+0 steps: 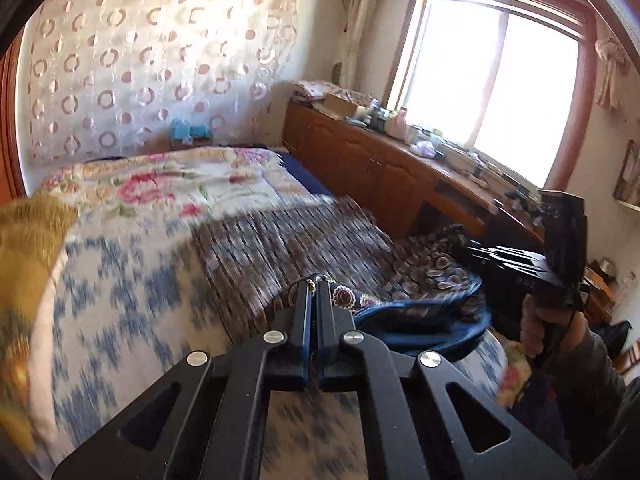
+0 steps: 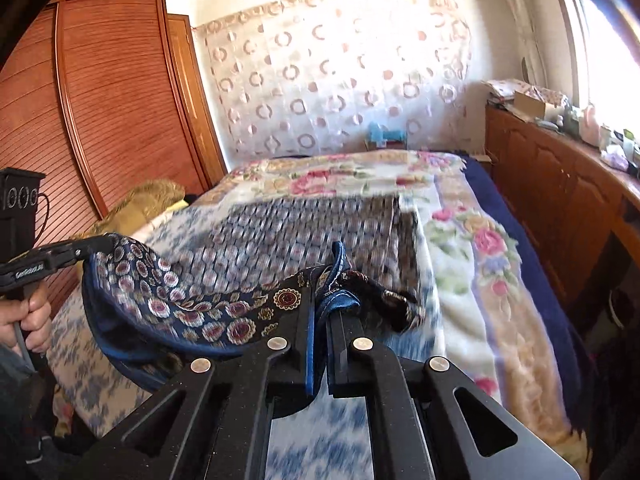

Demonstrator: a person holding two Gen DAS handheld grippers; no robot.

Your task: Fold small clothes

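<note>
A small dark-blue patterned garment (image 1: 424, 284) with a blue hem hangs in the air between both grippers, above the bed. My left gripper (image 1: 314, 284) is shut on one end of it. My right gripper (image 2: 320, 276) is shut on the other end, with the blue hem (image 2: 340, 300) pinched between the jaws. In the left wrist view the right gripper (image 1: 516, 264) shows at the right, held by a hand. In the right wrist view the left gripper (image 2: 60, 254) shows at the far left and the garment (image 2: 188, 304) sags between the two.
The bed carries a floral quilt (image 2: 472, 248), a blue-and-white sheet (image 1: 120, 300) and a brown patterned mat (image 2: 304, 236). A gold pillow (image 1: 28, 240) lies at the left. A wooden cabinet (image 1: 360, 160) with clutter runs under the window. A wardrobe (image 2: 100, 100) stands at the left.
</note>
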